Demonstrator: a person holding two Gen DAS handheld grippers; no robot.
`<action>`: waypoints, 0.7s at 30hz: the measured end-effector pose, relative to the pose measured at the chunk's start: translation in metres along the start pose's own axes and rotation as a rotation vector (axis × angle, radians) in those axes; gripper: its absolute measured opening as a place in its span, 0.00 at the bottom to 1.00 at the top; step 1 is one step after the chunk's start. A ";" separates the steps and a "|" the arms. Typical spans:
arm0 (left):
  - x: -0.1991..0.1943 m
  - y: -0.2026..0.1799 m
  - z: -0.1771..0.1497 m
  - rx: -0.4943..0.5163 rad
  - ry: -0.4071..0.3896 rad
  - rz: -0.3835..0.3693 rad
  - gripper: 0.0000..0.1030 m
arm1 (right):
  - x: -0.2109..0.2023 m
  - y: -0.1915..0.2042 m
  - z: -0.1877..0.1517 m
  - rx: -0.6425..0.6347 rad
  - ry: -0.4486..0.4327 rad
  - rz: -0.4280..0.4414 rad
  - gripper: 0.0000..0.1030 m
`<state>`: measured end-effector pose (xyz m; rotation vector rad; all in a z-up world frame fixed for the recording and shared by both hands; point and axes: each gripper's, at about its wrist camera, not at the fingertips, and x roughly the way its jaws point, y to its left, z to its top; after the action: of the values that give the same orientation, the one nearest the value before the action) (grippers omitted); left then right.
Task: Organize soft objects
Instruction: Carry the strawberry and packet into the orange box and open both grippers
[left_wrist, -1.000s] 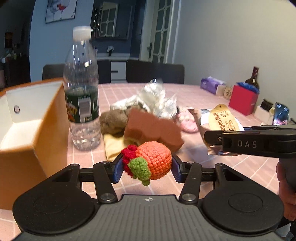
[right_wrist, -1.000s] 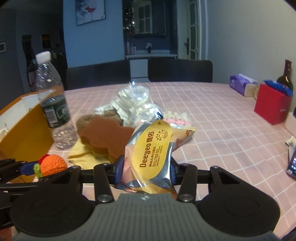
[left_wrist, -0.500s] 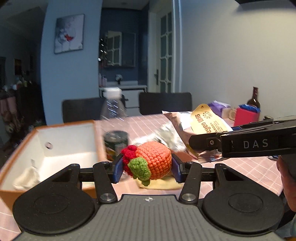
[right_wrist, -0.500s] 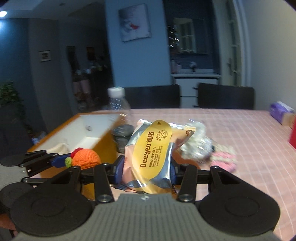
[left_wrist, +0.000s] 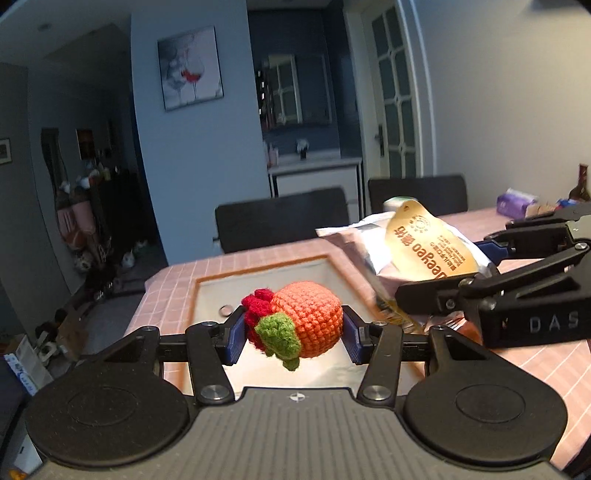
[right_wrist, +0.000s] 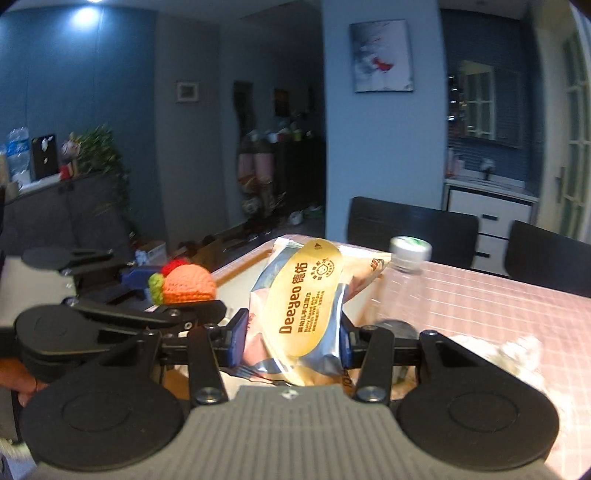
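A: Both grippers have swung left and up since a moment ago, away from the heap of soft things and over the box (left_wrist: 258, 275), whose white inside now shows beneath the left gripper (left_wrist: 293, 334).

B: And what is nearest?

A: The left gripper, its blue pads (left_wrist: 236, 338) pressed tight against a crocheted orange fruit (left_wrist: 308, 323) with a red tuft and a green leaf. The fruit hangs above the open box, clear of its floor.

B: The other tool?

A: Just to the right, the right gripper (right_wrist: 291, 345) clamps a silver and gold wet wipes pack (right_wrist: 301, 308), held upright between its pads. Seen from the left camera, the pack (left_wrist: 417, 251) hangs over the box's right rim.

B: Beyond them?

A: The orange-edged box sits on a pink checked tablecloth (left_wrist: 170, 284). Behind the pack stands a clear water bottle (right_wrist: 406, 273) with a white cap, blurred, and a crumpled clear wrapper (right_wrist: 517, 350) lies to its right. Past the table edge stand dark chairs (left_wrist: 280, 218), and farthest back a wine-glass picture (left_wrist: 190, 68) hangs on the blue wall.
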<state>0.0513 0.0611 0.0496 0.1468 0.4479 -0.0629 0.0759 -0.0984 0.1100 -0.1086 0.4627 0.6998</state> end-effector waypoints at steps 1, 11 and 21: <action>0.007 0.006 0.002 -0.004 0.021 -0.007 0.57 | 0.011 0.003 0.004 -0.014 0.016 0.003 0.45; 0.083 0.058 -0.001 0.045 0.219 -0.002 0.57 | 0.128 0.014 0.029 -0.148 0.256 -0.016 0.45; 0.119 0.053 -0.026 0.252 0.367 -0.041 0.57 | 0.202 0.017 0.010 -0.322 0.478 -0.060 0.46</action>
<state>0.1526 0.1139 -0.0185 0.4008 0.8098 -0.1334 0.2033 0.0373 0.0300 -0.5994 0.7971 0.6844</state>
